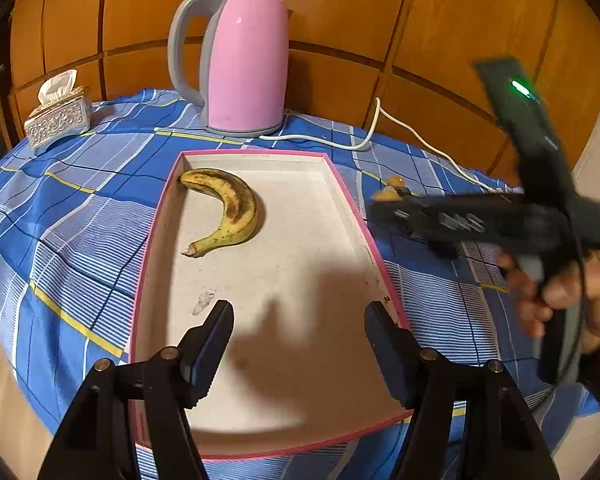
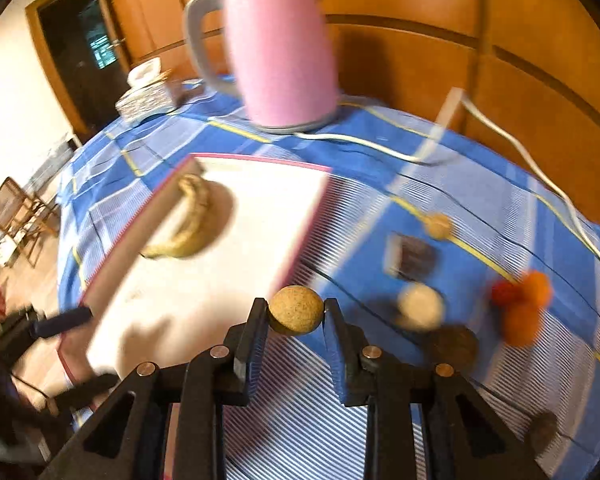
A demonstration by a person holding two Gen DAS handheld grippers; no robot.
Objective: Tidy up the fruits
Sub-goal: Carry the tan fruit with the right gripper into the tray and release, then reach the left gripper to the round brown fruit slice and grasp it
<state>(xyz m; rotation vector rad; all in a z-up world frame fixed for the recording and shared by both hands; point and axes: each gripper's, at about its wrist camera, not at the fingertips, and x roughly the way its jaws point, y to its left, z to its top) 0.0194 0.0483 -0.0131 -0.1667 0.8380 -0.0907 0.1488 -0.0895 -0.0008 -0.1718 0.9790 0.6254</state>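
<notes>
A spotted yellow banana (image 1: 226, 210) lies in the far left of a pink-rimmed white tray (image 1: 340, 184); both show blurred in the right wrist view, banana (image 2: 188, 220) and tray (image 2: 300, 240). My left gripper (image 1: 300, 340) is open and empty above the tray's near end. My right gripper (image 2: 296, 316) is shut on a round tan fruit (image 2: 296, 314), held above the cloth just right of the tray; it shows blurred in the left wrist view (image 1: 384, 200). Loose fruits lie on the cloth at right: a pale round one (image 2: 420, 306), orange ones (image 2: 524, 312), a red one (image 2: 504, 292), a small tan one (image 2: 438, 226).
A pink kettle (image 1: 244, 64) with a white cord (image 1: 380, 128) stands behind the tray. A tissue box (image 1: 58, 118) sits at the far left. A blue checked cloth (image 1: 80, 208) covers the table. A dark packet (image 2: 412, 256) and a brown disc (image 2: 454, 346) lie among the fruits.
</notes>
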